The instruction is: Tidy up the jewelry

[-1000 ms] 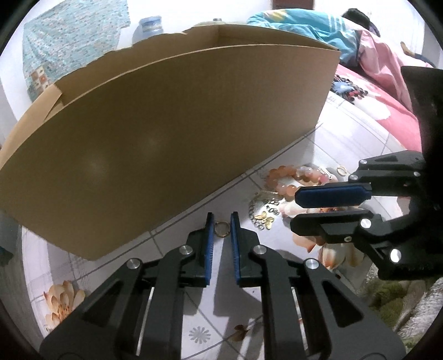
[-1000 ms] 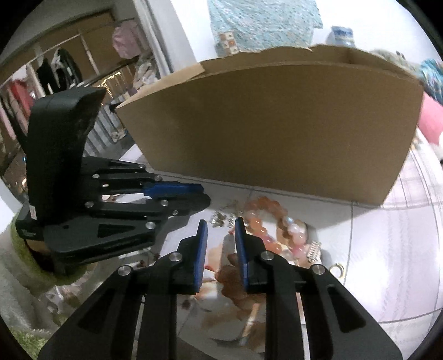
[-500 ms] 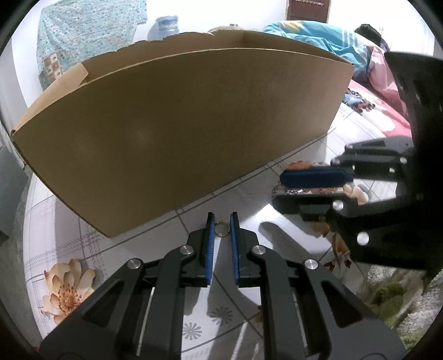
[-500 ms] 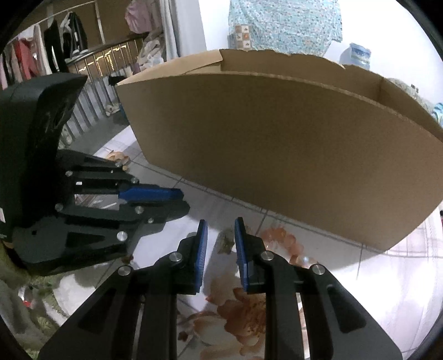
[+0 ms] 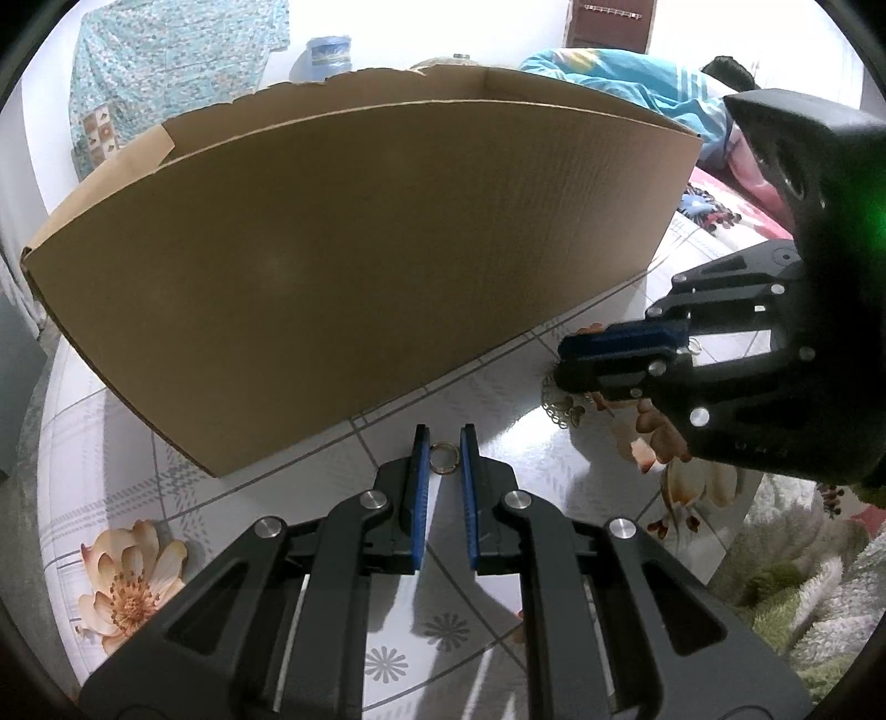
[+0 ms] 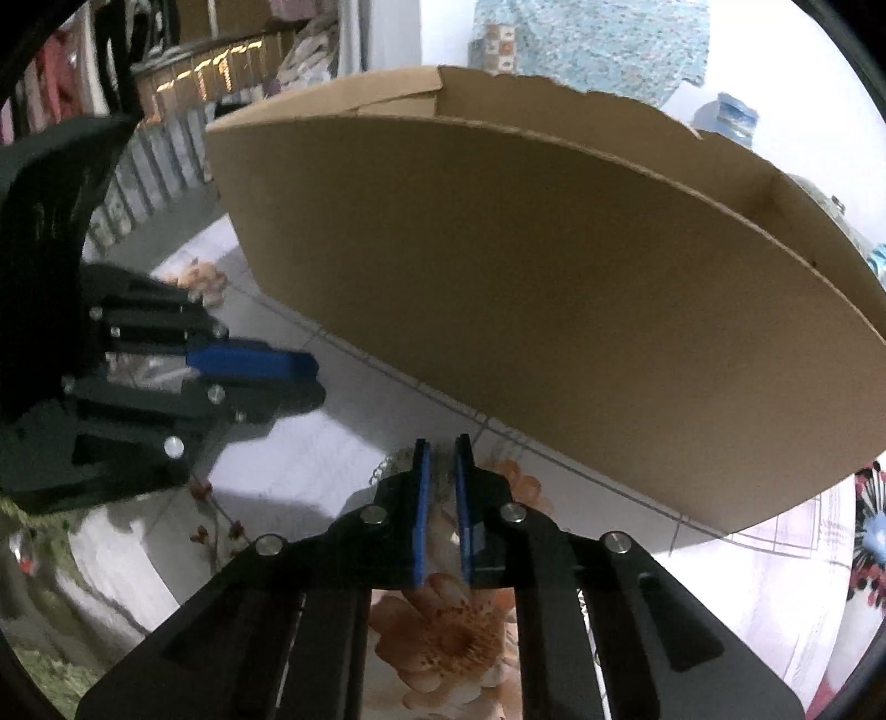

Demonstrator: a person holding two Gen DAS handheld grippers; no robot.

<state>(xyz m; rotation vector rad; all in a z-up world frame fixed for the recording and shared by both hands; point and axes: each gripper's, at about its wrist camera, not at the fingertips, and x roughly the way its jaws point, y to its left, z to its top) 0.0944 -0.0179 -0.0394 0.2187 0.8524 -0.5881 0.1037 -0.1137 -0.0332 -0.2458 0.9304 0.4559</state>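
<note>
My left gripper (image 5: 443,443) is shut on a small gold ring (image 5: 444,459), held between its blue pads above the table, in front of the big brown cardboard box (image 5: 360,266). My right gripper (image 6: 440,448) stands nearly closed; I cannot tell whether anything is between its pads. It also shows in the left wrist view (image 5: 614,354), to the right of the left gripper. A gold chain piece (image 5: 562,407) lies on the table under it. The left gripper also shows in the right wrist view (image 6: 260,365). The box (image 6: 554,310) fills the back there too.
The table has a white floral cloth (image 5: 133,581). A person in blue and pink (image 5: 637,77) lies behind the box at the right. A green fluffy rug (image 5: 803,581) lies beyond the table edge at right. A blue bottle (image 5: 326,52) stands behind the box.
Both grippers have risen and moved left along the box front, the left still holding the ring. The bead bracelet and other jewelry have dropped out of view.
</note>
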